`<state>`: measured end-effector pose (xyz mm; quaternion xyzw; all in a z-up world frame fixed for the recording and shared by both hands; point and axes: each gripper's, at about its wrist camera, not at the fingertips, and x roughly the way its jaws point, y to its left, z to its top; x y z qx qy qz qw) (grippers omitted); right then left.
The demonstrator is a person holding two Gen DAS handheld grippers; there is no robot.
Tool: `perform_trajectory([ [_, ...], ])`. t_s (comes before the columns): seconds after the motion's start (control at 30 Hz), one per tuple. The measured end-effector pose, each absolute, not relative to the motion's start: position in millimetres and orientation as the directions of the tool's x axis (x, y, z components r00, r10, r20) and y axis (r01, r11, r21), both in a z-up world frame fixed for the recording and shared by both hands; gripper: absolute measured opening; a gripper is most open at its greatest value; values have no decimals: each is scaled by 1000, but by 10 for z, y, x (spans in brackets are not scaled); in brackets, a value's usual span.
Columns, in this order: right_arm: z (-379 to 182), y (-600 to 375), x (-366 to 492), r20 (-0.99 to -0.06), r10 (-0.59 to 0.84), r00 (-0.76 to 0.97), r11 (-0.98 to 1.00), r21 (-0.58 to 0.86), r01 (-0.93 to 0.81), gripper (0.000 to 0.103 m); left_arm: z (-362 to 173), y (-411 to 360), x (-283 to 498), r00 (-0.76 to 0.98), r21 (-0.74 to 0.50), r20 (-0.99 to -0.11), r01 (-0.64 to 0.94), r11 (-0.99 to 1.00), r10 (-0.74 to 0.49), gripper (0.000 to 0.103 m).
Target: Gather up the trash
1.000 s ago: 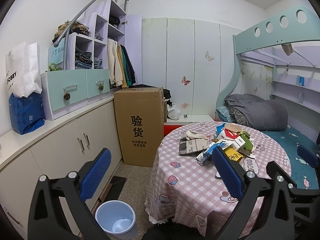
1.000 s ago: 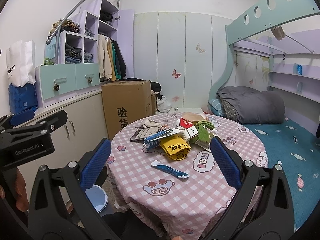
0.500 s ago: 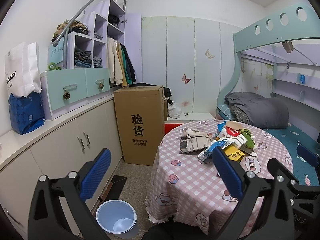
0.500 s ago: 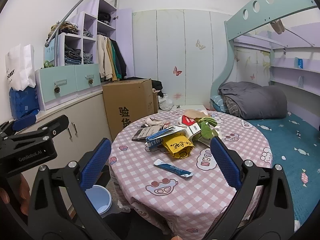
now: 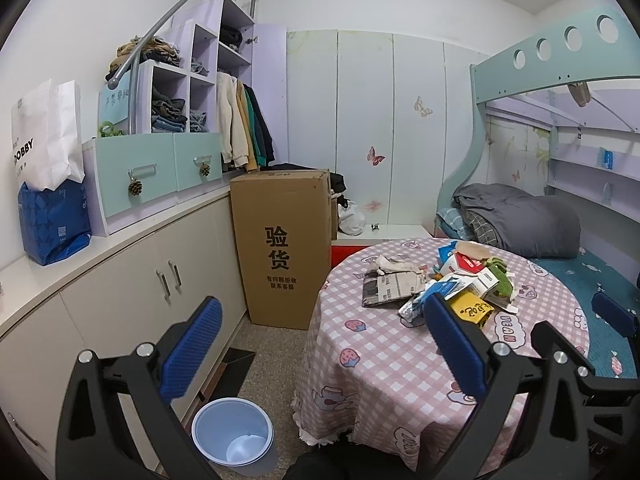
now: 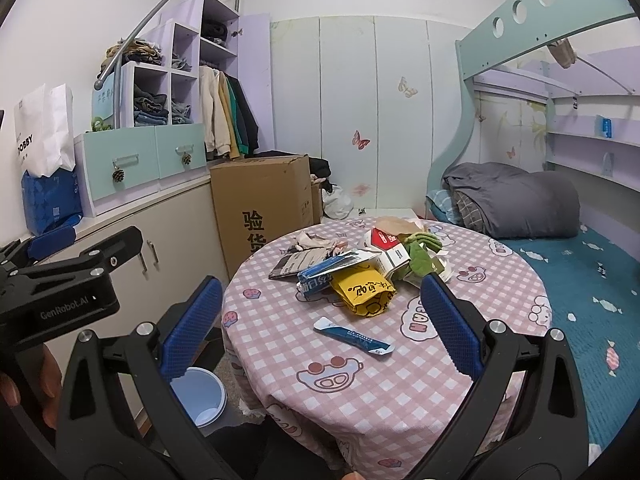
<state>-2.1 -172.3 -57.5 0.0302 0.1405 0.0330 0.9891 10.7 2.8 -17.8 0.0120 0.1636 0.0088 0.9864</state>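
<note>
- Left gripper (image 5: 320, 344): jaws wide apart, empty, above floor beside table (image 5: 384, 364).
- Right gripper (image 6: 316, 332): jaws wide apart, empty, over table.
- Trash pile (image 6: 360, 268): on table centre; blue sachet (image 6: 352, 336) apart, nearer.
- Bin (image 5: 232, 432): on floor by table, contents indistinct.

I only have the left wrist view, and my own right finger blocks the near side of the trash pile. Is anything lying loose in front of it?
Observer: Yes. The right wrist view shows a blue sachet lying flat on the table, apart from the pile, nearer you than the yellow packet.
Operator: Is the right gripper holding anything?
Observer: No. The right gripper is open and empty, above the table's near edge.
Operator: Where is the bin from that side?
Observer: The blue bin stands on the floor left of the table, partly hidden behind the right gripper's left finger.
</note>
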Motion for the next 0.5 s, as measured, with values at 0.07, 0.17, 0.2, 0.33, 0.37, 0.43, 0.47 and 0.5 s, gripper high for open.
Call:
perform_trajectory([
  [0.07,-576,-1727,-28,-274,73,959,996,70,-56,97,-185,10,110,947,28,-322,-13,1000,22,99],
  [0.17,-574,-1727,-28,-274,72,959,996,70,-55,97,-178,1,107,947,31,-322,-11,999,21,99],
  [0.2,-573,-1728,-27,-275,72,959,996,70,-55,97,-175,-3,106,947,31,-322,-11,999,20,99],
  [0.33,-572,-1733,-31,-274,72,959,996,72,-55,97,-177,-12,102,947,31,-322,-12,999,21,99],
  [0.37,-572,-1733,-31,-274,73,959,996,72,-55,97,-176,-12,100,947,31,-321,-12,999,21,99],
  [0.43,-573,-1732,-31,-273,72,959,996,72,-55,97,-176,-12,101,946,31,-322,-12,999,21,99],
  [0.47,-572,-1733,-30,-274,72,959,996,72,-55,97,-174,-13,100,947,31,-322,-11,999,21,99],
  [0.5,-573,-1733,-30,-276,73,958,996,72,-55,97,-176,-12,101,946,32,-322,-12,999,22,99],
])
